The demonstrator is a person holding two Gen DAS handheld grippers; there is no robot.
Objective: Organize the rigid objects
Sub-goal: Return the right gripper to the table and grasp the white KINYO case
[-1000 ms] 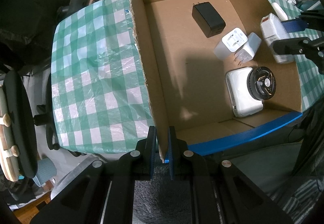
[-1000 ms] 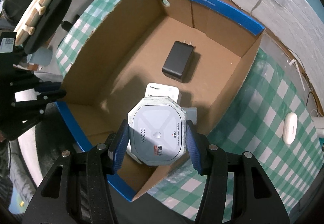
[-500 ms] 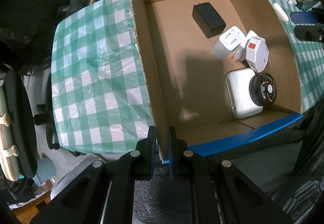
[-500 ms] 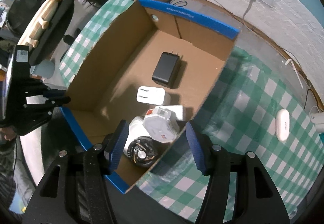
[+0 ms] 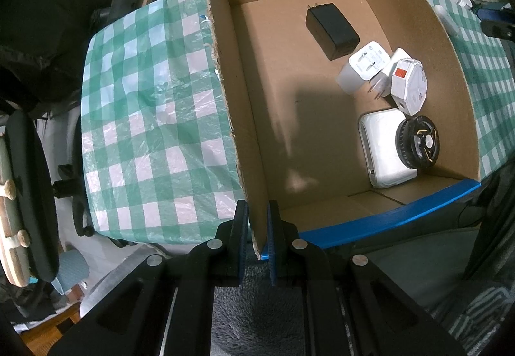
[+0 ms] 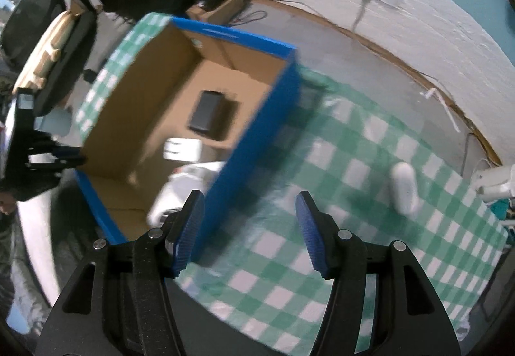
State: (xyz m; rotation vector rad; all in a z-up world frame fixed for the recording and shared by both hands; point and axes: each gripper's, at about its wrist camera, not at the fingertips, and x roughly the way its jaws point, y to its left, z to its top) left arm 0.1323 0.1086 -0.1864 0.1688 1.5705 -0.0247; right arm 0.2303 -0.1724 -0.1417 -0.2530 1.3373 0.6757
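Cardboard box point(image 5: 322, 137) already holds five gadgets; your left gripper point(image 5: 256, 220) pinches its wall. Your right gripper point(image 6: 251, 227) hangs parted, empty, over the tablecloth point(image 6: 347, 182). White oval gadget point(image 6: 405, 188) there looks left.

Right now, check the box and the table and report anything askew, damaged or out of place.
The box's left wall has a ragged, torn top edge, unlike the blue-taped rims. Inside, the octagonal white device leans tilted on the white plugs, and the black reel sits on the white block. One white item lies loose on the tablecloth.
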